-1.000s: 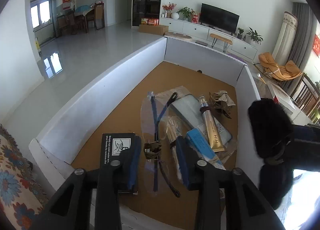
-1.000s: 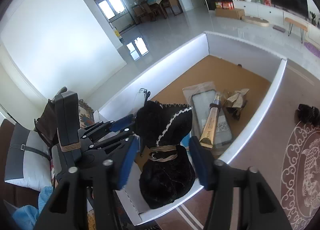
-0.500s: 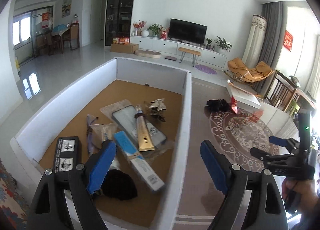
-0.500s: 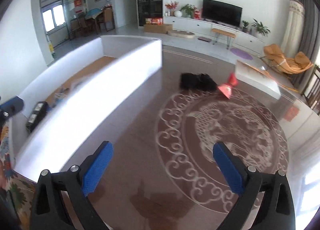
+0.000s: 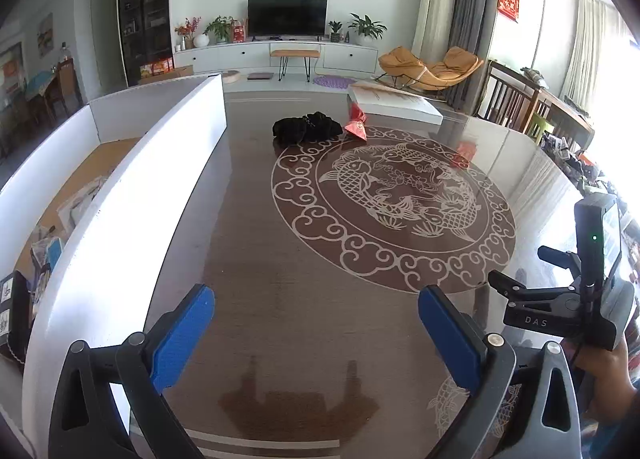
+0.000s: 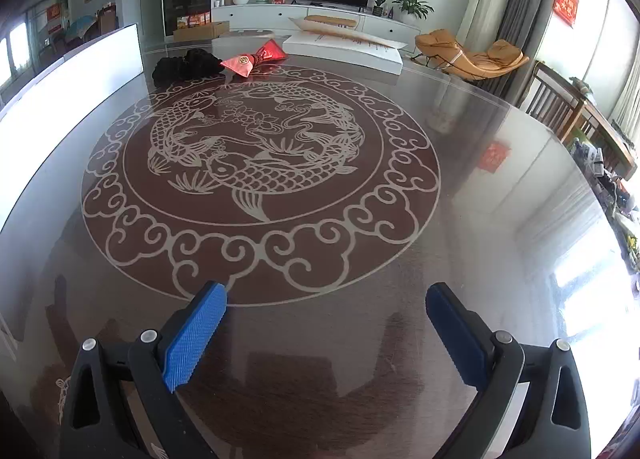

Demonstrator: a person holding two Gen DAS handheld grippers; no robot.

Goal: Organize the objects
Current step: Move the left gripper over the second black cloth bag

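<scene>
From the left wrist view, the left gripper (image 5: 316, 331) hangs over the glossy table (image 5: 304, 299) with its blue pads spread wide and nothing between them. The white-walled box (image 5: 132, 195) runs along its left side; a few packets and a black item lie inside, though only a sliver of the floor shows and I cannot make them out surely. At the far end of the table a black fabric bundle (image 5: 306, 127) lies touching a red pouch (image 5: 356, 124), with a flat white box (image 5: 396, 105) just behind them. The other tool shows at the right edge in the person's hand.

From the right wrist view, the right gripper (image 6: 326, 323) is likewise agape and empty, aimed across the fish medallion (image 6: 260, 163). The black fabric bundle (image 6: 186, 64) and red pouch (image 6: 254, 58) sit well ahead, left of centre.

The step in hand seems a reach for those two. Best come in low, take one piece at its bunched middle so cloth does not trail, and lift it well clear of the box wall.
</scene>
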